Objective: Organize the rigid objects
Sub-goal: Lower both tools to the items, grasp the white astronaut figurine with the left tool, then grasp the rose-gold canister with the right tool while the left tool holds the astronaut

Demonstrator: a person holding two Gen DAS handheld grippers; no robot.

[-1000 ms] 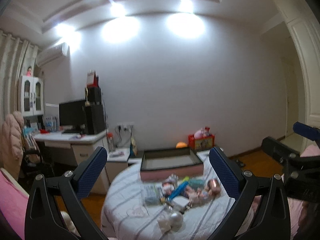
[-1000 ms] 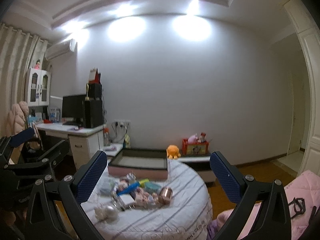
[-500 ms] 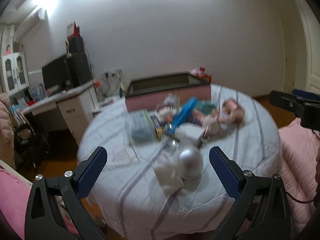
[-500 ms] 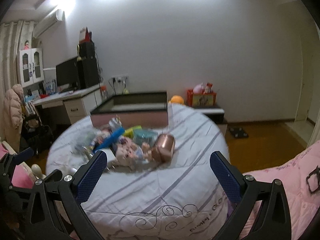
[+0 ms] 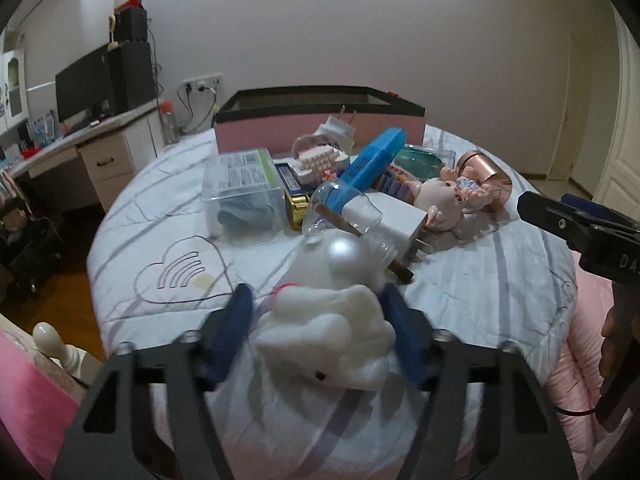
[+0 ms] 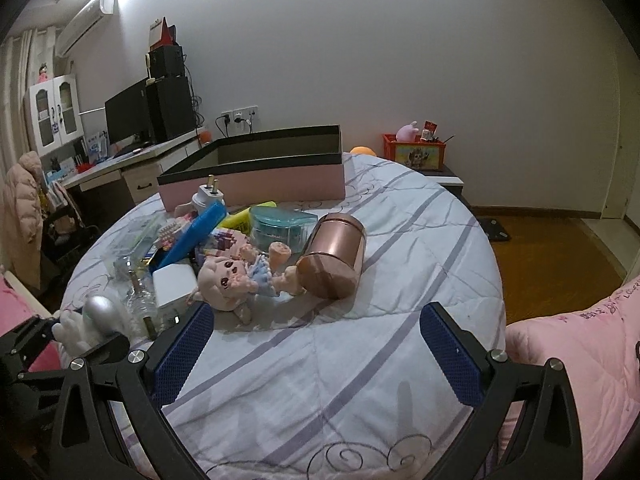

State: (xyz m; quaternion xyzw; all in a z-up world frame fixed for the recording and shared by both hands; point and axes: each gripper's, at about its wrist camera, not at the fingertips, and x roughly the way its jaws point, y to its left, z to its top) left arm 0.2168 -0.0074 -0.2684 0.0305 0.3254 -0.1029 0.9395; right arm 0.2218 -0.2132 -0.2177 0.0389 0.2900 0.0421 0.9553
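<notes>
White plush toy (image 5: 326, 332) sits between the left gripper's (image 5: 316, 312) 2 closing fingers; right gripper (image 6: 316, 344) gapes, farther.

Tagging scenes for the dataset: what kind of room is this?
Likely a home bedroom or child's room. A round quilted bed holds a doll and other clutter, a desk with a monitor stands along the wall, and an air conditioner hangs above.
</notes>
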